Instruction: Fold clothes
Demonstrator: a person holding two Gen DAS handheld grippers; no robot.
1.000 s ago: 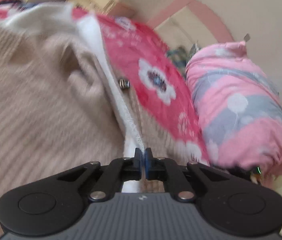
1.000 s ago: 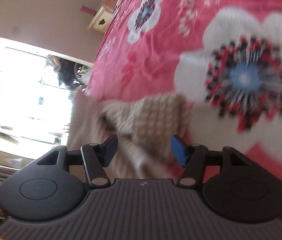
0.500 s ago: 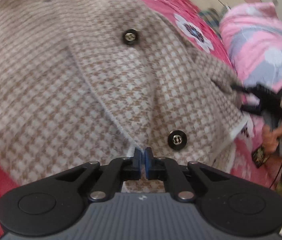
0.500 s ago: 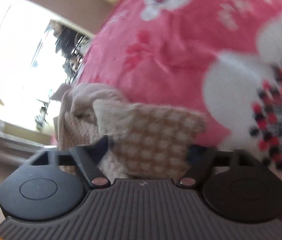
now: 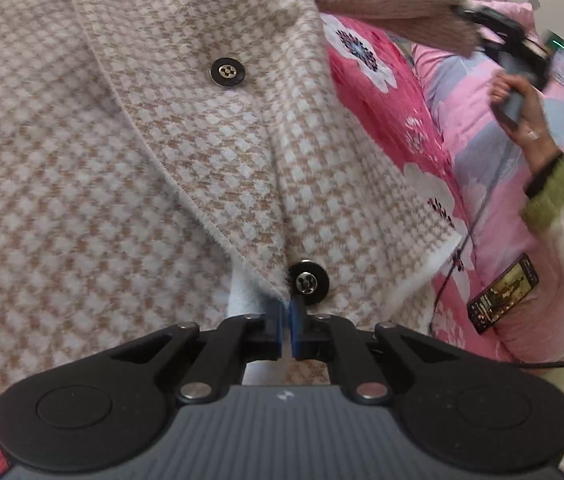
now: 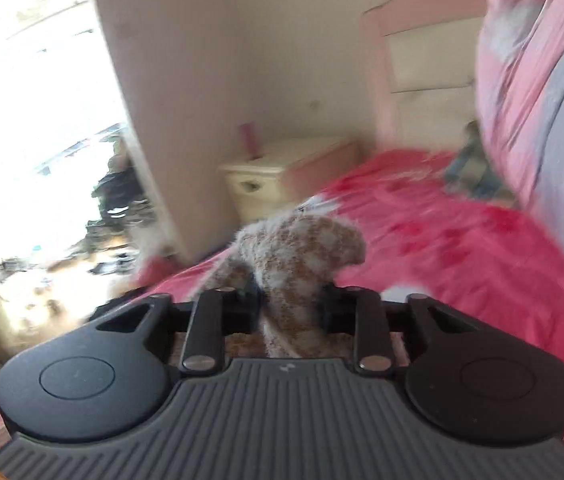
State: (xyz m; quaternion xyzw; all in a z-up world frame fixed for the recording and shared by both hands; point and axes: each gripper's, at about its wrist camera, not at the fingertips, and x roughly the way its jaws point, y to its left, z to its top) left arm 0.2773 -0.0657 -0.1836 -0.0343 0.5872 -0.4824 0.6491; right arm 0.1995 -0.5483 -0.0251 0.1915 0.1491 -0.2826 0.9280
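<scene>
the houndstooth cardigan (image 5: 130, 152) lies spread over the red flowered bedspread (image 5: 366, 92), filling the left and middle of the left wrist view, and everything here is placed against it. at its near hem the left gripper (image 5: 286, 320) has its tongs pressed together on the front edge, just below the lower button (image 5: 308, 282); the upper button (image 5: 227, 73) sits further up the same placket. to the right of the cardigan body its sleeve (image 5: 394, 12) is lifted clear of the bedspread and stretched toward the right gripper (image 5: 482, 16), held by a hand (image 5: 522, 116) in a green-cuffed sleeve. a phone (image 5: 503, 293) lies beside the cardigan's right edge on the pink quilt (image 5: 482, 152). in the right wrist view the right gripper's (image 6: 288, 302) tongs have just been closing and now pinch the bunched cuff (image 6: 302, 252), which bulges out between them. the step in hand looks like the sleeve fold: one hand anchors the hem while the other carries the sleeve. the next move probably calls for bringing that sleeve across over the cardigan's front, laying it flat and straight, and only then letting the cuff go, with the hem kept pinned so the body does not drag.
</scene>
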